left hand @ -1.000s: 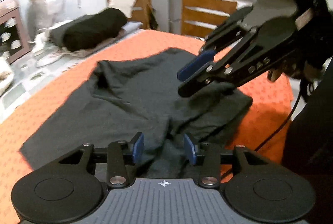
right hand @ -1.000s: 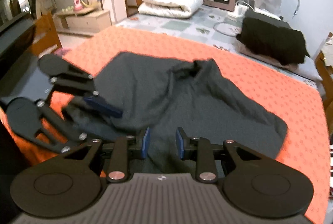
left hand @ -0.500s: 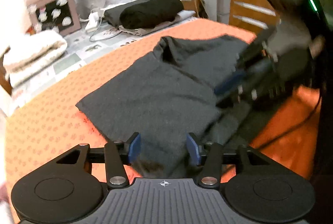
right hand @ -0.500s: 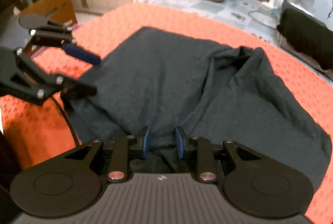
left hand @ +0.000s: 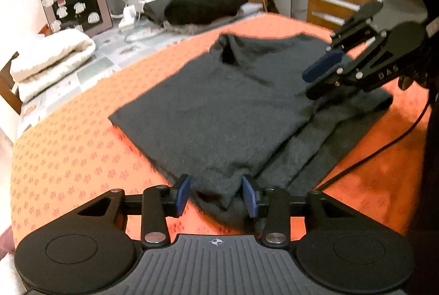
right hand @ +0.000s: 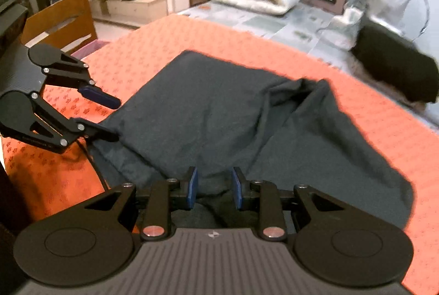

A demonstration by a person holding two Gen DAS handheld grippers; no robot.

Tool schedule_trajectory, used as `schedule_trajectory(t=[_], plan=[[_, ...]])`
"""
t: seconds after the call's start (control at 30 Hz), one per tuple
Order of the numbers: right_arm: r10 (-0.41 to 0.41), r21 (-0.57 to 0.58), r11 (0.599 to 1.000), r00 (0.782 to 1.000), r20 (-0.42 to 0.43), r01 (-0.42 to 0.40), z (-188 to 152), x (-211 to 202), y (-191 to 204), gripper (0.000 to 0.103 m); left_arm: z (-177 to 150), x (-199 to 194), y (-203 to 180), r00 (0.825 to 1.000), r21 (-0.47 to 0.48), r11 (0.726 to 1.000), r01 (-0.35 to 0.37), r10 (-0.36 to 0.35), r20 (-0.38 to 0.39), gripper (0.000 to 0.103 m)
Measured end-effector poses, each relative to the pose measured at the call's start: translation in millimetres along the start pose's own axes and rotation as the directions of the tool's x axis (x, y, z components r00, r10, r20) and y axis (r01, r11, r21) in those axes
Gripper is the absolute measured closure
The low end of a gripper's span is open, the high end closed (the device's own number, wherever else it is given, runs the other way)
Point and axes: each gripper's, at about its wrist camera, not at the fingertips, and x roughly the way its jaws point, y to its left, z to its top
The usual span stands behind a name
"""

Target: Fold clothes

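One dark grey garment (left hand: 208,114), centre frame, on orange bedspread (left hand: 82,157); left tool (left hand: 216,194) just closing, unclenched astride hem; right tool (right hand: 214,186) likewise unclenched.

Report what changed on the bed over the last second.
The dark garment, bunched up a second ago, now lies flatter on the orange bedspread, one side folded over. The left hand-held gripper, cloth between its jaws, has just been closing. The right hand-held gripper stays at the hem.
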Motion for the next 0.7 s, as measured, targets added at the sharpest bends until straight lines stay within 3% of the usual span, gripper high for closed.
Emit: schedule_trajectory(t=[0.17,0.27,0.43,0.7], plan=[[-0.043,0.08,0.996,0.998,-0.047,0.046,-24.8,-0.8,-25.1,0.072,15.3,-6.5,9.1,0.999,-0.043,0.999,-0.003,0.005,0.046,0.054],[-0.004,0.119,0.993,0.997,-0.078,0.013,-36.5,3.6,-41.1,0.071,26.3,-3.6,20.5,0.998,-0.078,0.997,-0.011,0.016,0.057,0.054],[-0.031,0.113,0.993,1.0,-0.001,0.031,-11.9,-15.4,-57.8,0.07,47.7,9.7,32.8,0.998,-0.082,0.997,-0.002,0.008,0.068,0.054],[-0.076,0.054,0.996,0.993,0.093,0.071,51.2,-11.5,-90.8,0.071,84.6,49.7,13.8,0.991,-0.04,0.995,0.095,-0.091,0.1,0.055]])
